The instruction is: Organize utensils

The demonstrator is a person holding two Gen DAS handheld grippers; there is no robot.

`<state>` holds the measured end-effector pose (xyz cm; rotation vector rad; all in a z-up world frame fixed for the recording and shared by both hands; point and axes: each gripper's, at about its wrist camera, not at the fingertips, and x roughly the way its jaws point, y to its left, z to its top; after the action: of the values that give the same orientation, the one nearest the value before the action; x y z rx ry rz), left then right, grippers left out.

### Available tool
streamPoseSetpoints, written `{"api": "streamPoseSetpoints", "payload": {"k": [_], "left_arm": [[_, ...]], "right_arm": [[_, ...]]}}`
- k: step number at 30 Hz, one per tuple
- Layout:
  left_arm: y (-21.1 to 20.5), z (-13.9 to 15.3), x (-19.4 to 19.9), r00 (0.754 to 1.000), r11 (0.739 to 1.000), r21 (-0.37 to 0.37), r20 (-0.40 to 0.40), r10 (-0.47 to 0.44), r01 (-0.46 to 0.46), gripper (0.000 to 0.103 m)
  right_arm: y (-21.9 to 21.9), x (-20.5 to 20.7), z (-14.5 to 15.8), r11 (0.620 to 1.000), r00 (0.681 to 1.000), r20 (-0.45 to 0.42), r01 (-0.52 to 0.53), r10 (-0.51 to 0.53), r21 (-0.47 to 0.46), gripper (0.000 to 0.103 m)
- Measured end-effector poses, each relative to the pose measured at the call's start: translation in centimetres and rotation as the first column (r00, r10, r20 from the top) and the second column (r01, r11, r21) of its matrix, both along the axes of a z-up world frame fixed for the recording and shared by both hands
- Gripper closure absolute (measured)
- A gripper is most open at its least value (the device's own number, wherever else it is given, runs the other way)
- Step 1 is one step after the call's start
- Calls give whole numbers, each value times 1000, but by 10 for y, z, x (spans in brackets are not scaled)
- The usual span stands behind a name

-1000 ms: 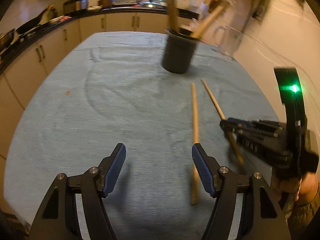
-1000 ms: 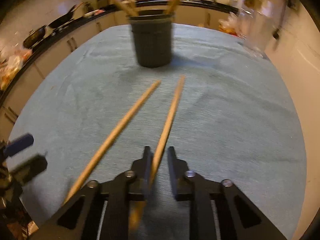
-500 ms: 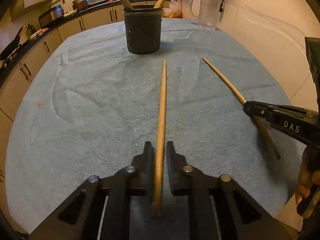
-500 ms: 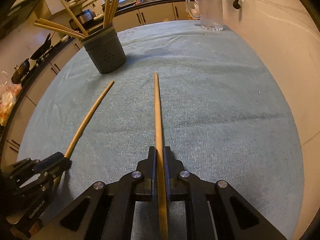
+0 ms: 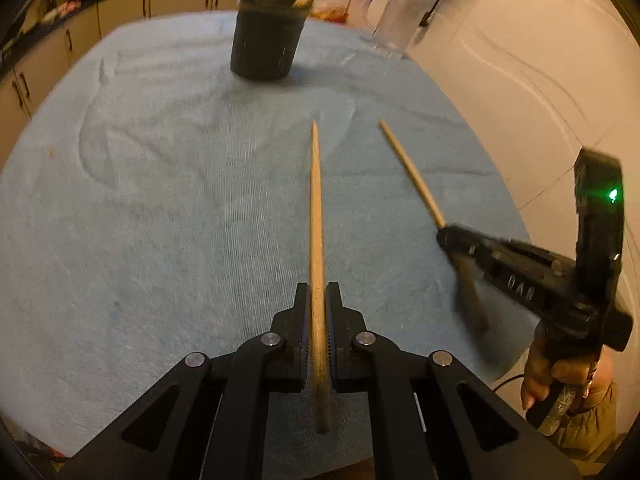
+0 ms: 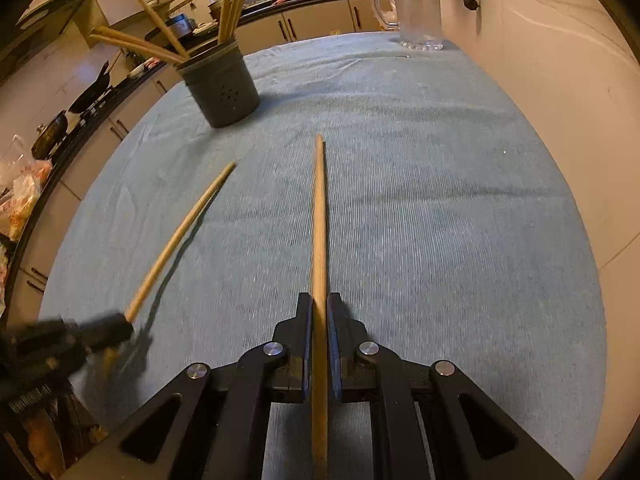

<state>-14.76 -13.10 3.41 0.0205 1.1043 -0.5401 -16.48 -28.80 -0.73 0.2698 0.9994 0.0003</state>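
Observation:
My left gripper [image 5: 318, 300] is shut on a wooden chopstick [image 5: 316, 208] that points forward above the blue cloth. My right gripper [image 6: 319, 308] is shut on a second wooden chopstick [image 6: 319, 216], also lifted and pointing forward. The right gripper [image 5: 444, 236] with its chopstick [image 5: 412, 172] shows at the right of the left wrist view; the left gripper [image 6: 120, 326] with its chopstick [image 6: 180, 236] shows at the lower left of the right wrist view. A dark perforated utensil holder [image 6: 220, 88] with several wooden utensils stands at the far side, also in the left wrist view [image 5: 266, 36].
A blue cloth [image 6: 440, 200] covers the round table. A glass mug [image 6: 416, 8] stands at the far right edge near the white wall. Kitchen counters with pans [image 6: 88, 96] run along the left and back.
Both grippers have lifted their chopsticks off the cloth; a second ago the left gripper was open and the right not fully shut. The holder looks nearer in both views.

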Motion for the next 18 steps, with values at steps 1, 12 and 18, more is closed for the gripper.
{"api": "streamPoseSetpoints", "payload": {"k": [1,12,18], "left_arm": [[-2,5,1,1000,1000,8,20,-3,3,96],[-33,3,55,998,992,120,39,-38,33,73],[-48,-12,93,999,987,155,29,-39,34,73]], "right_arm": [[0,-1,0,1000,1000,-3,-9,9,-2,94],[-3,34,2,998,998,-33,-55,54,-20,89],[-10,78,0,998,997,-64,-47,44,-51,89]]}}
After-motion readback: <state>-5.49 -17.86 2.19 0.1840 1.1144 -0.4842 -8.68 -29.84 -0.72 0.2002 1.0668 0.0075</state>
